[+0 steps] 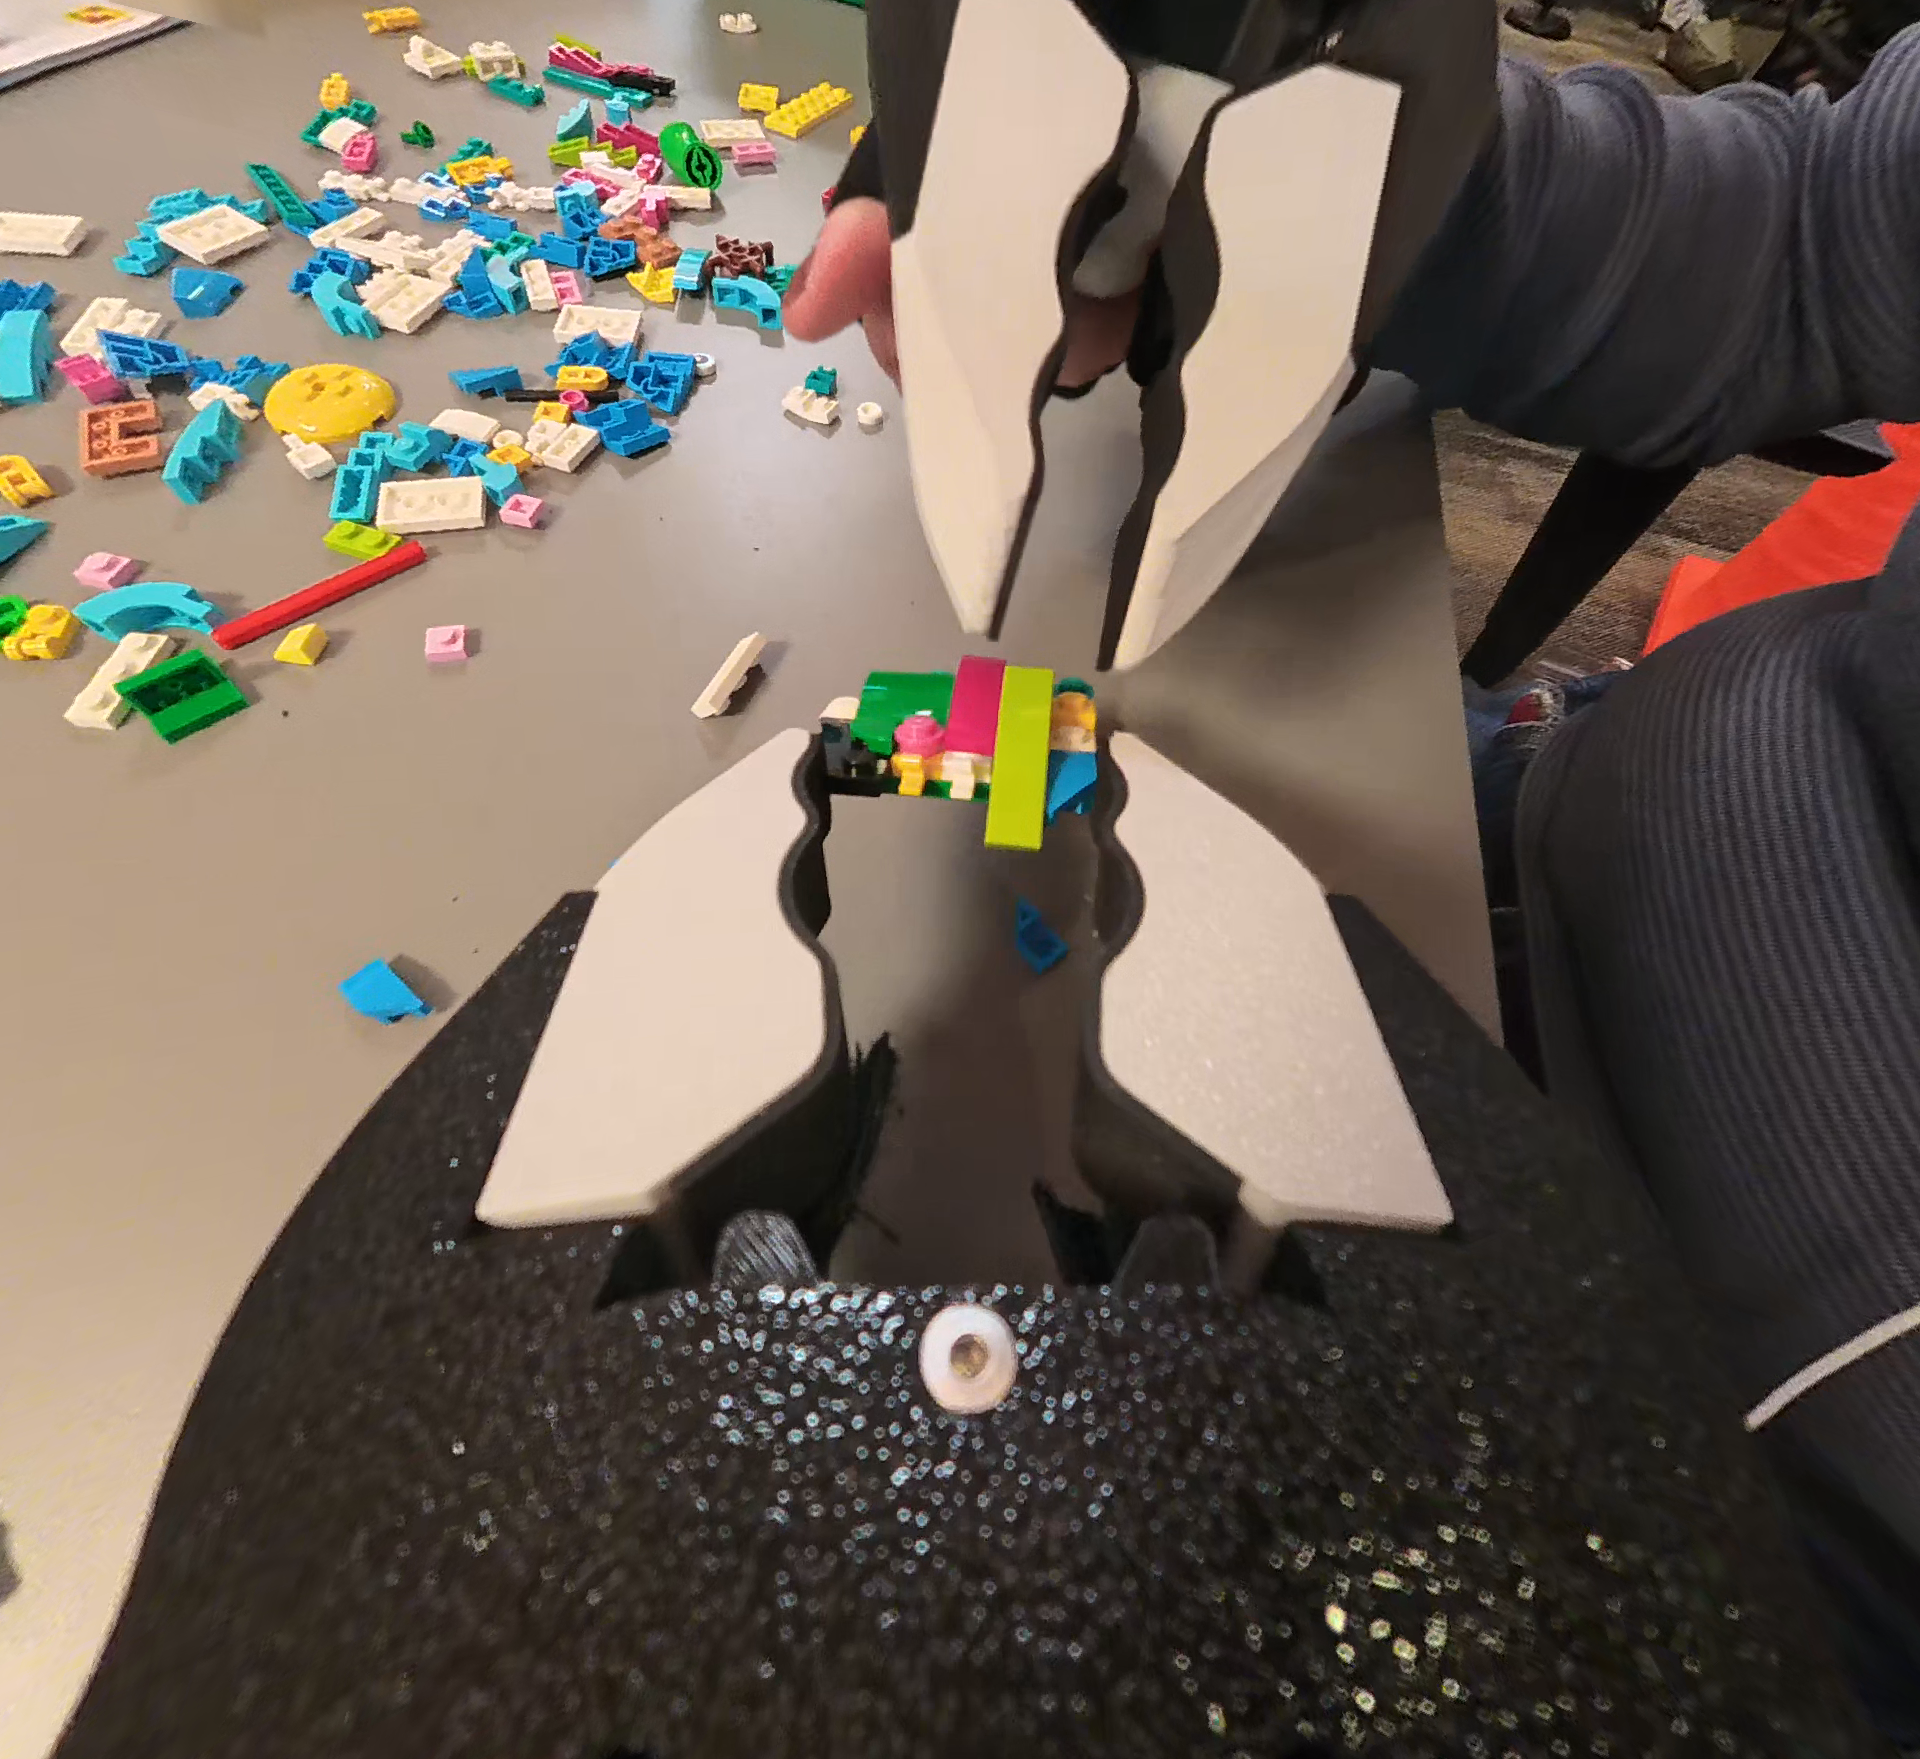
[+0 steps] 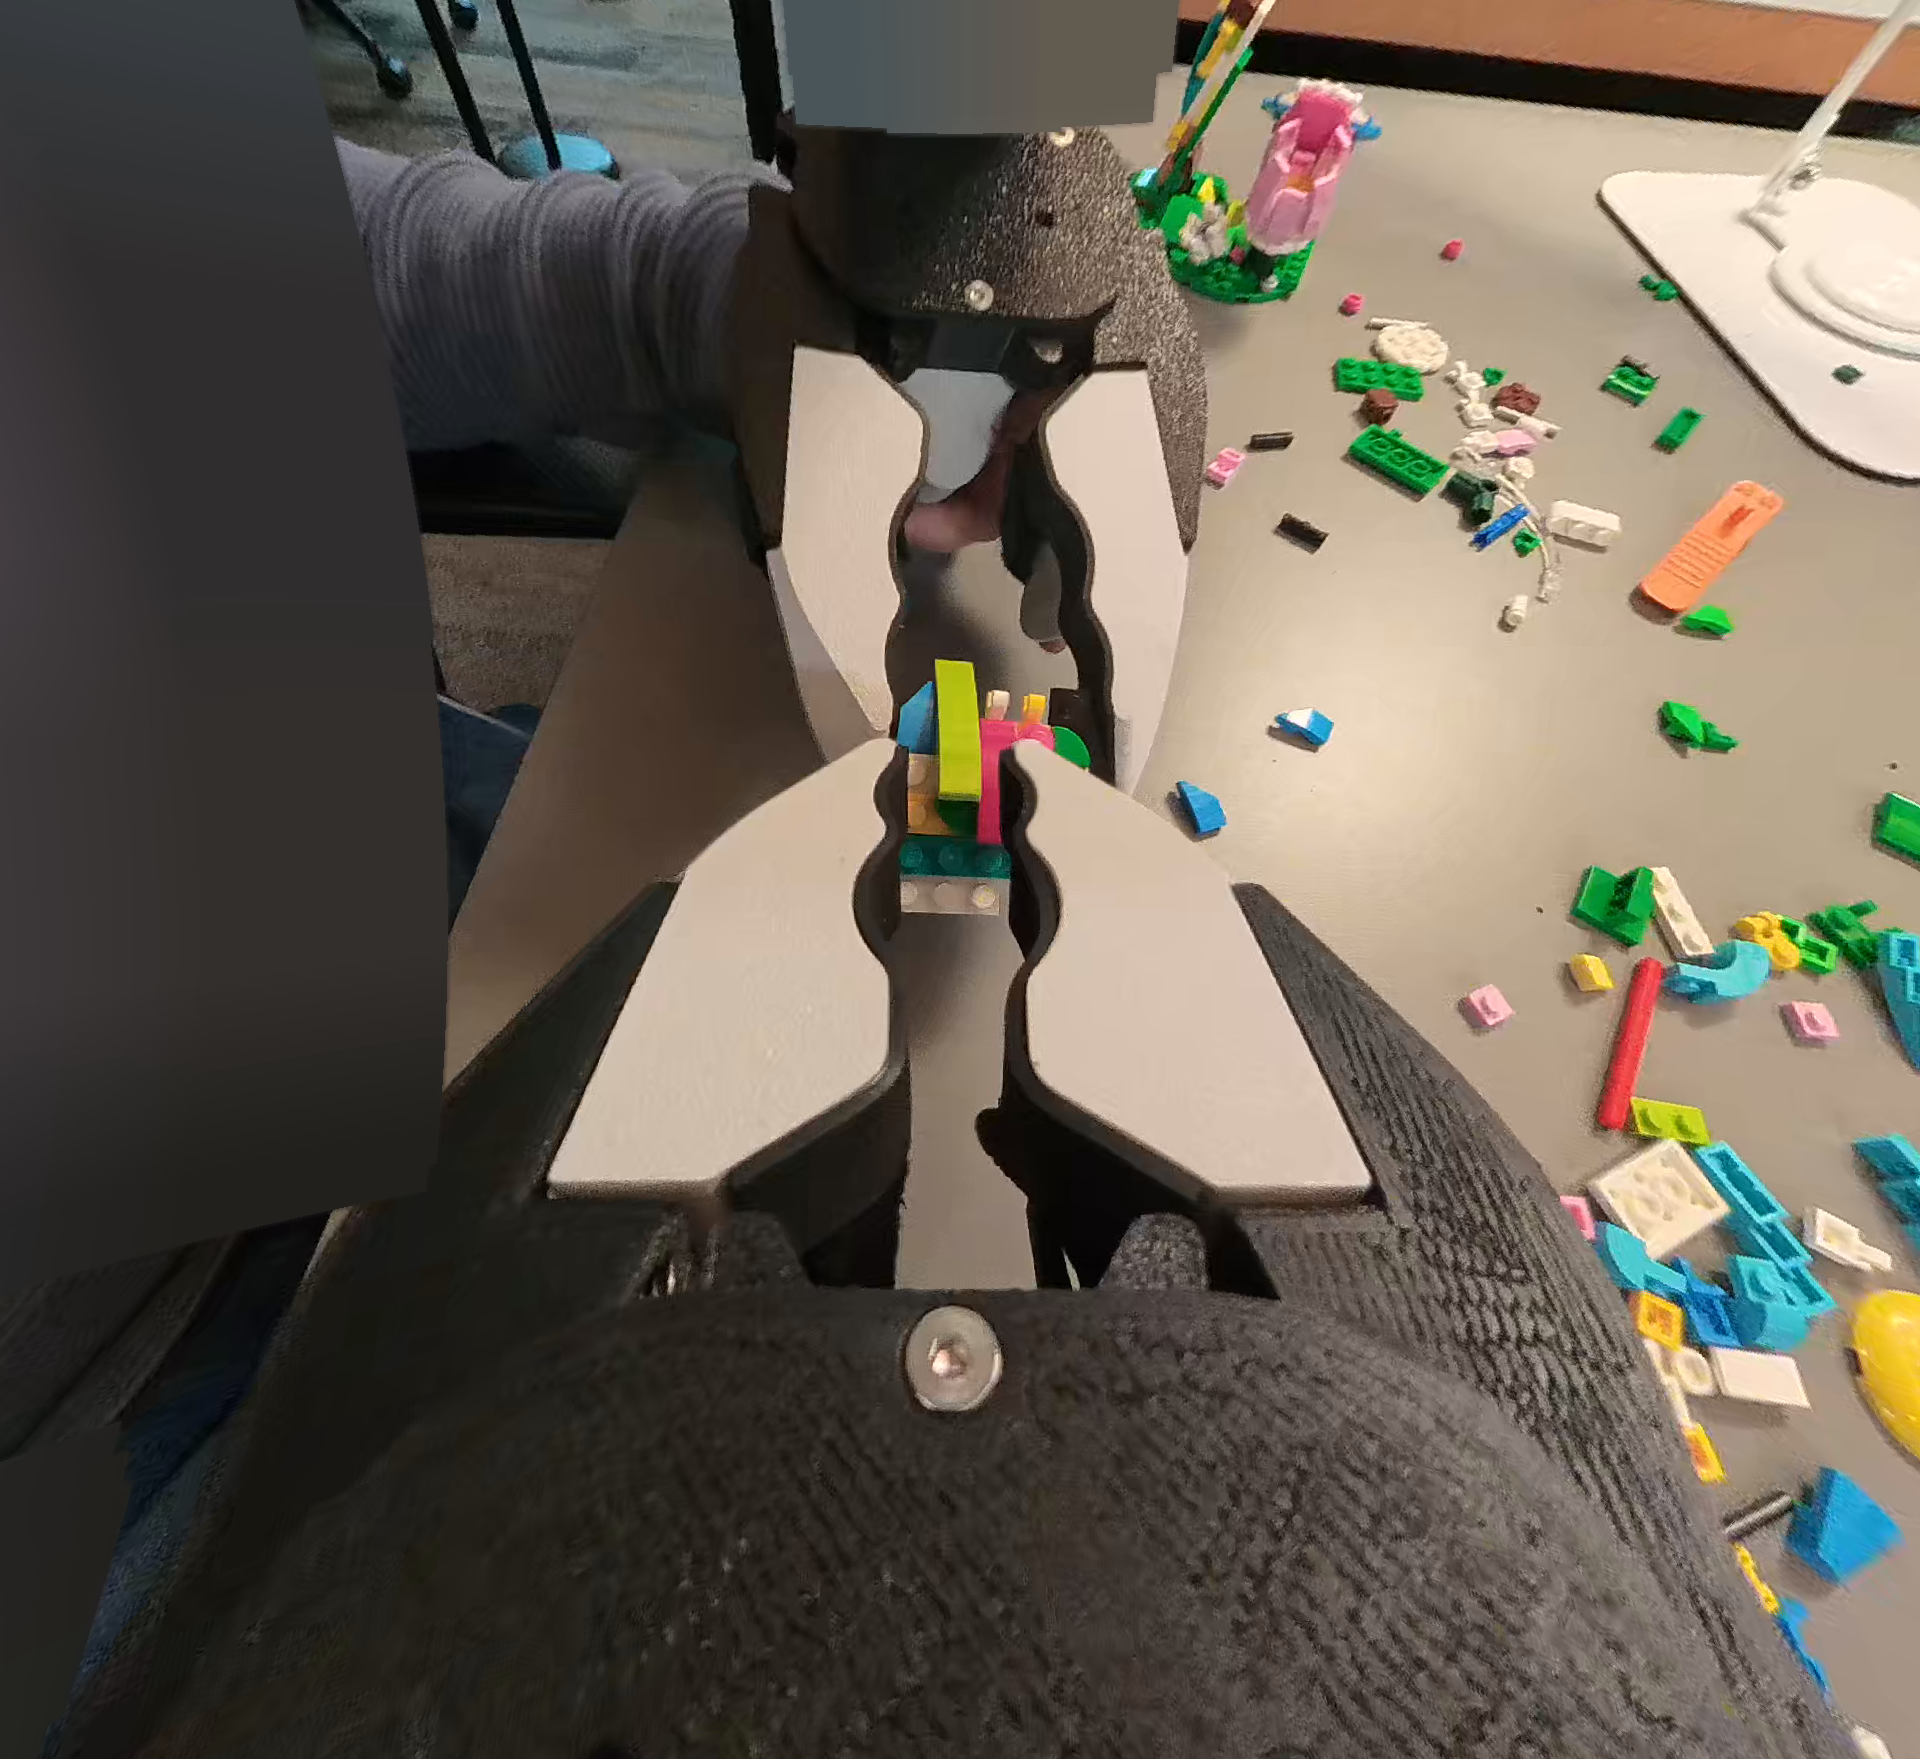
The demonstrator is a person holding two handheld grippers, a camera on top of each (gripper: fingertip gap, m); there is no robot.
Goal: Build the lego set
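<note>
Small sub-build in hand, most of the set still loose.

The left tongs [image 1: 961,743] gripped the small assembly [image 1: 971,748] just above the tabletop [image 1: 582,826]; the right tongs [image 2: 951,759] stood narrow at its lime and pink plates. Loose bricks [image 1: 395,307] lay scattered far left; a flower model [image 2: 1262,192] stood finished.

Even indoor light, wide-angle edge distortion.

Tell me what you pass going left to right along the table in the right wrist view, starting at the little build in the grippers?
Small build → blue brick → red stick → yellow dome.
</note>
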